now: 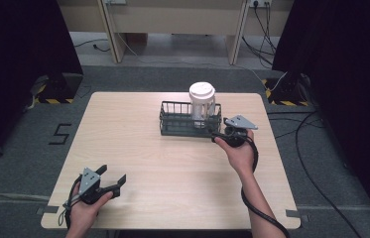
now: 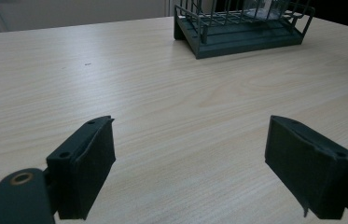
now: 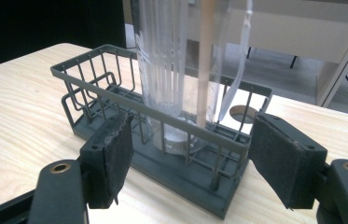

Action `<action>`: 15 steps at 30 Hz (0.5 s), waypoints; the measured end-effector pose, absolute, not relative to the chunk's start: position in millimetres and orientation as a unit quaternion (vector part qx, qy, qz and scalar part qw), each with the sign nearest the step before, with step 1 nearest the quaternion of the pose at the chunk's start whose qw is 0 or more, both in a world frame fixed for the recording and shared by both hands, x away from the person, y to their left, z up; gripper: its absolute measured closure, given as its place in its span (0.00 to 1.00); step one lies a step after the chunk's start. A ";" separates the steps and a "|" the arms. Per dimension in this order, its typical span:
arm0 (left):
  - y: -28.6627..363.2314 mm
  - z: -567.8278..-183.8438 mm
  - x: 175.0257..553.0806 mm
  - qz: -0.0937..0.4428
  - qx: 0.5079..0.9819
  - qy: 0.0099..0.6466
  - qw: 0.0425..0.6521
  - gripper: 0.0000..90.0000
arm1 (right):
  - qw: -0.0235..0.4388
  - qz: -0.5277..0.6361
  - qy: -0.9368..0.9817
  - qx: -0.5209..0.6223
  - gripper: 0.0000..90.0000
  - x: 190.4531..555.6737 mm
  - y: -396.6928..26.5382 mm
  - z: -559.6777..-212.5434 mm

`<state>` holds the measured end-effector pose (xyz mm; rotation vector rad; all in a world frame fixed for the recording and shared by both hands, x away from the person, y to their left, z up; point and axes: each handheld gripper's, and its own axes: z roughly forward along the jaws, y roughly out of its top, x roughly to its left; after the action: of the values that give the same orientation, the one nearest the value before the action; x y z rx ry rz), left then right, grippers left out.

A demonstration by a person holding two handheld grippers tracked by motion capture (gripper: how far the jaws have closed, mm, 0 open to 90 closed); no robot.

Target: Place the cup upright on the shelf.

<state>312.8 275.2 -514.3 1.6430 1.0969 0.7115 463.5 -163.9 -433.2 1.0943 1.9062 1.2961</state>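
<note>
Grey carpet floor [image 1: 138, 79], black curtains [image 1: 19, 44] either side, pale wooden desk legs [image 1: 110, 34] behind, cables [image 1: 316, 148].

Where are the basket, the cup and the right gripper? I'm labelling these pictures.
basket [image 1: 172, 130], high view, front wall of its dark frame.
cup [image 1: 202, 92], high view, its white lid.
right gripper [image 3: 188, 158], right gripper view, midway between its two jaw tips.
</note>
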 end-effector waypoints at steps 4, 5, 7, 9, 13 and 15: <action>275.3 -514.3 312.7 0.294 0.679 0.453 0.497 0.17 | 0.288 0.486 0.713 0.415 0.35 457.6 -169.9 -435.1; 275.2 -514.2 312.7 0.294 0.679 0.453 0.497 0.17 | 0.287 0.486 0.713 0.416 0.35 456.1 -171.4 -435.8; 275.2 -514.3 312.7 0.294 0.679 0.453 0.497 0.17 | 0.284 0.487 0.712 0.418 0.35 453.3 -174.8 -437.3; 275.2 -514.4 312.8 0.294 0.679 0.453 0.496 0.17 | 0.283 0.487 0.712 0.420 0.36 450.0 -178.2 -438.7; 275.3 -514.6 312.9 0.295 0.679 0.454 0.496 0.17 | 0.279 0.486 0.711 0.424 0.36 444.5 -185.6 -440.0; 275.4 -514.6 312.9 0.295 0.679 0.454 0.496 0.17 | 0.279 0.485 0.711 0.426 0.37 441.4 -189.4 -440.8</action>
<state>312.9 275.4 -514.6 1.6448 1.0997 0.7151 441.4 -189.4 -440.8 1.1423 1.9088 1.3000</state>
